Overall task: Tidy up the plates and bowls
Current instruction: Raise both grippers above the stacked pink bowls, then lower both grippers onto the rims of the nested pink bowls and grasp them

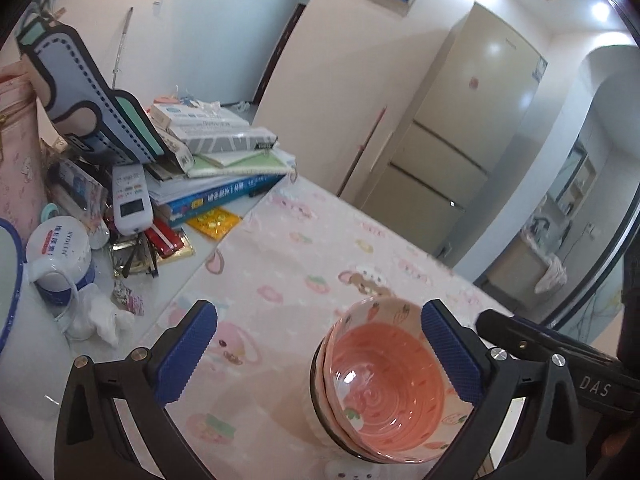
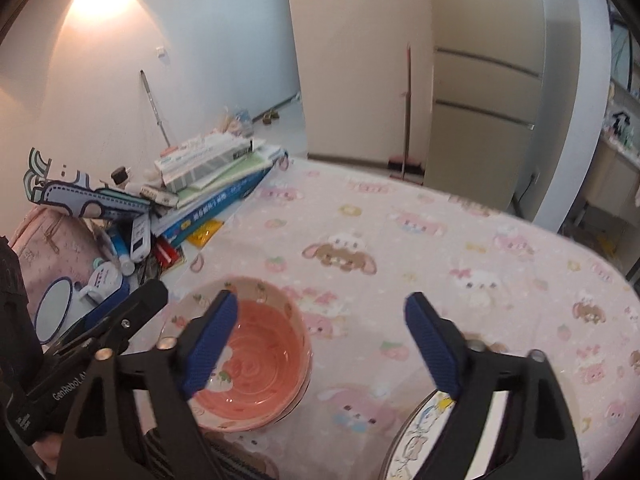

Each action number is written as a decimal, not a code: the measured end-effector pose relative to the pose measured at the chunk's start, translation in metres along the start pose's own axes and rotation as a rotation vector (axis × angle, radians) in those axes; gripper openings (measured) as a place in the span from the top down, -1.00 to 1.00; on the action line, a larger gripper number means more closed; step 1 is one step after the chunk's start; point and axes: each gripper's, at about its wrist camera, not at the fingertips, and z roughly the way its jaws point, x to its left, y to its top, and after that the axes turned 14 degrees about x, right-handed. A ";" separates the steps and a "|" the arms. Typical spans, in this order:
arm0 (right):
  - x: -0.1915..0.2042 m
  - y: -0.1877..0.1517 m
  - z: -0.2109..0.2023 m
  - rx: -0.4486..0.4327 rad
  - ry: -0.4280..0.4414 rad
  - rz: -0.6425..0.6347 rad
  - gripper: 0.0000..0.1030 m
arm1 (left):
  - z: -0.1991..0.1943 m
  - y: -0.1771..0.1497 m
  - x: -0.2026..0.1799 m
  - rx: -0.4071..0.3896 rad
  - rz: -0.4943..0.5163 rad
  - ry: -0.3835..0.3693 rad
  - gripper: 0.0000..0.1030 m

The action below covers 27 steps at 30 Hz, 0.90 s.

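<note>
A pink bowl [image 1: 384,384] with a carrot pattern sits nested on other bowls on the pink cartoon tablecloth [image 1: 304,248]. My left gripper [image 1: 320,360] is open, and its right finger stands beside the bowl's rim. In the right wrist view the same bowl stack [image 2: 256,360] lies at lower left, partly behind my left finger. My right gripper [image 2: 320,348] is open and empty above the cloth. A plate with a cartoon print [image 2: 416,440] shows at the bottom edge under the right finger.
A heap of books, boxes and a remote [image 1: 200,160] fills the table's left side, with a white jar [image 1: 60,252], a pink bag [image 1: 16,152] and a blue-rimmed white dish [image 2: 54,308]. A fridge [image 1: 460,128] stands beyond the table.
</note>
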 end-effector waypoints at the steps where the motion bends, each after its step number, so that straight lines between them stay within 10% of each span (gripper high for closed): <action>1: -0.003 0.000 0.006 0.024 0.023 0.013 -0.49 | 0.002 0.000 0.001 0.009 -0.001 -0.003 -0.99; 12: -0.007 -0.006 0.041 0.142 0.071 0.044 -0.43 | 0.022 0.001 0.009 0.110 -0.028 0.035 -0.99; 27: -0.012 -0.015 0.079 0.274 0.180 0.133 0.23 | 0.046 -0.001 0.031 0.238 -0.145 0.023 -0.68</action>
